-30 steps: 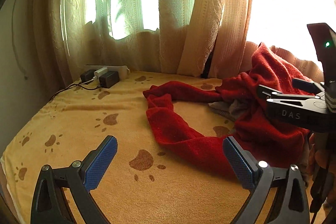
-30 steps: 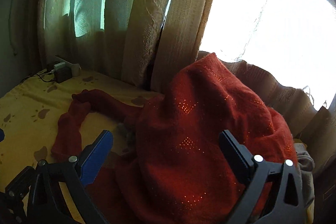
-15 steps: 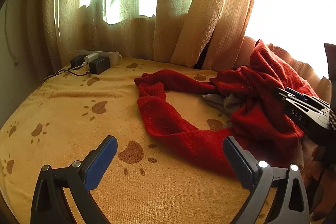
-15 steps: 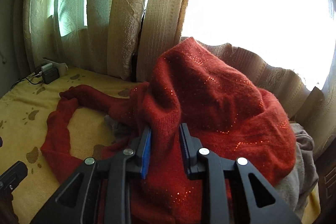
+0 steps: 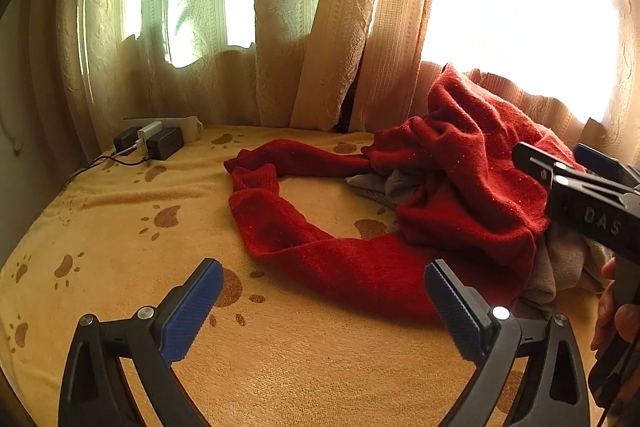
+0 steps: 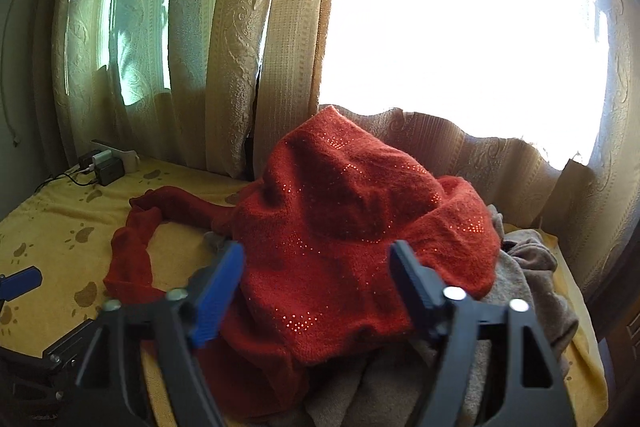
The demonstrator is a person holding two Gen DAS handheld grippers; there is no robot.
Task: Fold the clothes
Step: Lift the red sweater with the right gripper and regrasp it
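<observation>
A: Red knit sweater [image 5: 472,187], unfolded, heaped at right side of yellow paw-print blanket [image 5: 120,235]. Small sparkly dot patterns across the knit [image 6: 344,227].

B: Sleeves?

A: Two sleeves trailing left from the heap, lying flat on the blanket, forming an open loop [image 5: 280,223]; cuffs meeting at far left.

B: Anything under?

A: Grey garments [image 6: 520,291] bunched beneath and right of the red heap, partly covered by it. Peak of the heap raised near the curtain.
</observation>
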